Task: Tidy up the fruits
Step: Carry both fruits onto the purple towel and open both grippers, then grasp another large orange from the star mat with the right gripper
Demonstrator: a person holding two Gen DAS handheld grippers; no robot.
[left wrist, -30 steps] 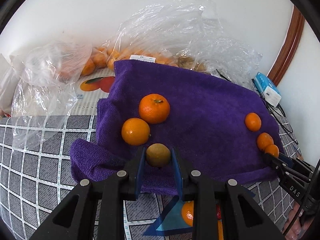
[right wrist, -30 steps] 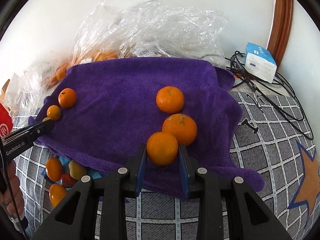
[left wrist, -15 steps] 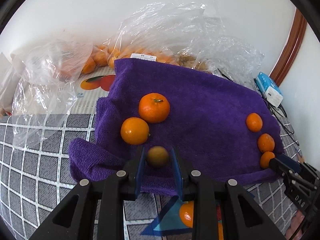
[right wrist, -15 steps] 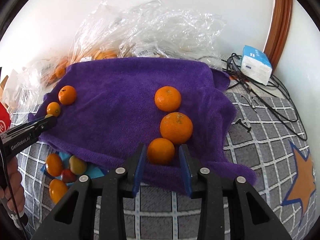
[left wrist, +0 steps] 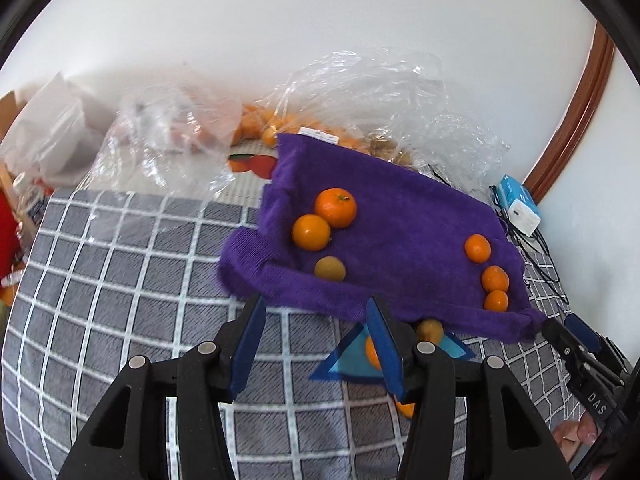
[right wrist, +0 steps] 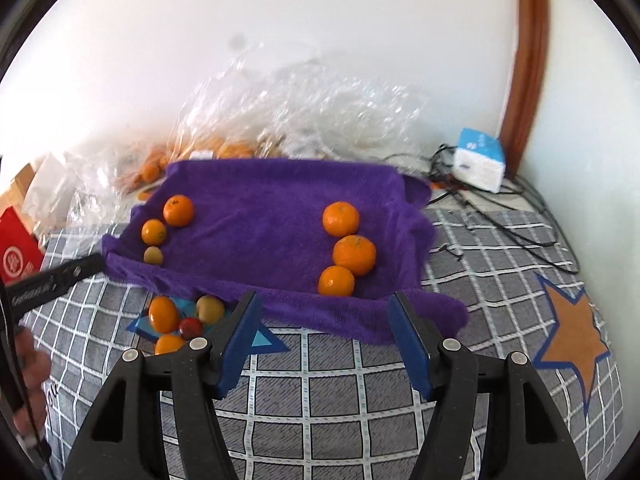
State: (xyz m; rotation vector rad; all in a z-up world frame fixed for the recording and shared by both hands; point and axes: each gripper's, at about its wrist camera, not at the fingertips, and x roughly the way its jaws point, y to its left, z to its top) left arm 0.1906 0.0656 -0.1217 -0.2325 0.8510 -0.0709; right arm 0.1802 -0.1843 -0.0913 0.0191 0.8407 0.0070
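Observation:
A purple towel (left wrist: 400, 216) (right wrist: 264, 208) lies on a grey checked cloth. On its left side lie two oranges (left wrist: 335, 207) (left wrist: 311, 232) and a brownish-yellow fruit (left wrist: 329, 268) in a line; on its right side lie three oranges (right wrist: 341, 219) (right wrist: 354, 255) (right wrist: 336, 281). My left gripper (left wrist: 316, 312) is open and empty, just in front of the towel's near edge. My right gripper (right wrist: 326, 304) is open and empty, in front of the nearest orange. Several loose fruits (right wrist: 164, 314) sit by the towel's front edge on a blue star patch.
Clear plastic bags (right wrist: 304, 112) with more oranges lie behind the towel against the wall. A blue-white box (right wrist: 480, 164) and black cables (right wrist: 516, 216) are at the back right. A red box (right wrist: 16, 248) stands at far left.
Both grippers opened and let go of their fruits, the brownish fruit on the left and an orange on the right, and drew back from the towel.

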